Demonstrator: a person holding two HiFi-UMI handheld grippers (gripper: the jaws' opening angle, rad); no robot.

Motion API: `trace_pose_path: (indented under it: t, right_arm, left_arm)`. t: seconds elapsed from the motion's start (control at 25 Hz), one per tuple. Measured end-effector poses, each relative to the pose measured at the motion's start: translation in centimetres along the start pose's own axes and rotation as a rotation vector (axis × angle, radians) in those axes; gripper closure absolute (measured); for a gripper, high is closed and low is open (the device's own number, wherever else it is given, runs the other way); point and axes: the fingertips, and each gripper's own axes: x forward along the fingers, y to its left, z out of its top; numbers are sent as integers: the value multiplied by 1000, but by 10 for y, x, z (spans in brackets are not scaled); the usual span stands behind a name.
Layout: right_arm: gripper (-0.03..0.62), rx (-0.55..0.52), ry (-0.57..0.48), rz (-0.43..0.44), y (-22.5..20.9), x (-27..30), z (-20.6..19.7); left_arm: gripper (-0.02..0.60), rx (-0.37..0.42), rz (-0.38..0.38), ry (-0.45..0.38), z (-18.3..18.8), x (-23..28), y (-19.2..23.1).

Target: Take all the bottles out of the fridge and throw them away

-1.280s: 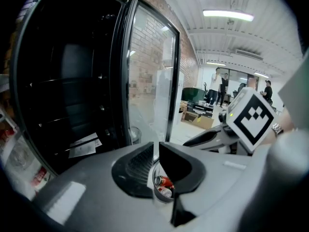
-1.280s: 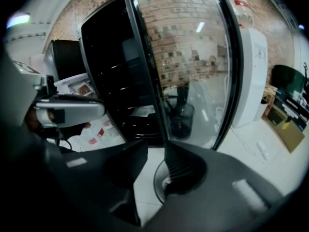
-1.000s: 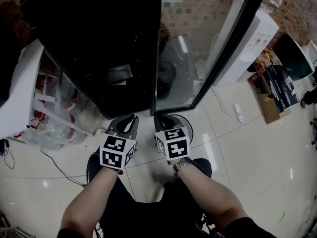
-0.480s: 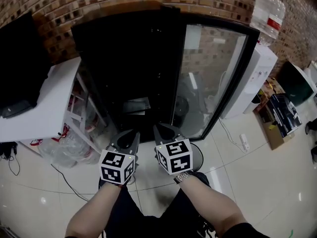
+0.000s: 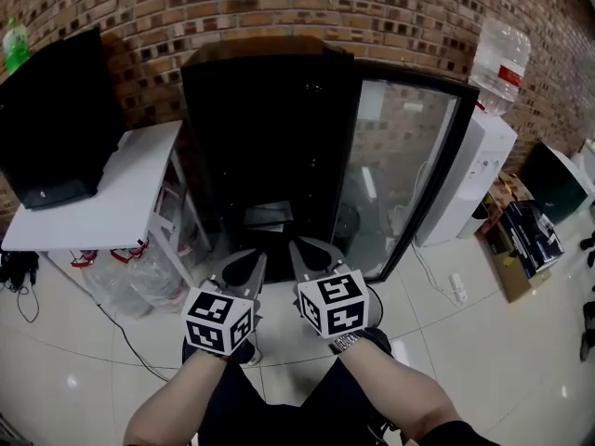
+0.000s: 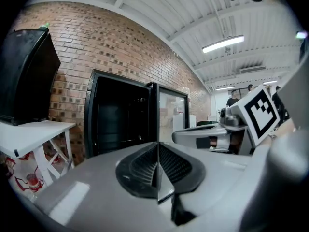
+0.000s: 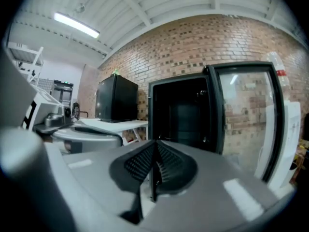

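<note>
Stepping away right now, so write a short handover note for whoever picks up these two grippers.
Left gripper: shut, empty.
Right gripper: shut, empty.
Both are held side by side in front of the tall black fridge. Its glass door stands open on the right.
The fridge interior is dark, and no bottles can be made out in it.
Done: door open, nothing in hand.
Left: find the bottles inside, take them out, throw them away.

Glossy pale tile floor [image 5: 483,342] under the open black fridge [image 5: 265,147], white table [image 5: 102,203] and water dispenser [image 5: 469,179]
</note>
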Motion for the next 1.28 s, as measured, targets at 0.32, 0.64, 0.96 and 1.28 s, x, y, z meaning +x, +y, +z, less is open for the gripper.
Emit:
trace_pose_path:
  t: [0.32, 0.64, 0.96, 1.28]
  right_arm:
    - [592, -11, -23, 4, 11, -27, 19]
    - [592, -22, -29, 1, 17, -39, 24]
    - [594, -44, -32, 5, 22, -48, 23]
    - [594, -53, -34, 0, 23, -50, 26]
  left_arm:
    - [575, -11, -27, -35, 10, -24, -16]
    - [577, -8, -40, -54, 11, -36, -26]
    - [577, 5, -40, -47, 7, -39, -33]
    - [577, 21, -42, -52, 10, -41, -34]
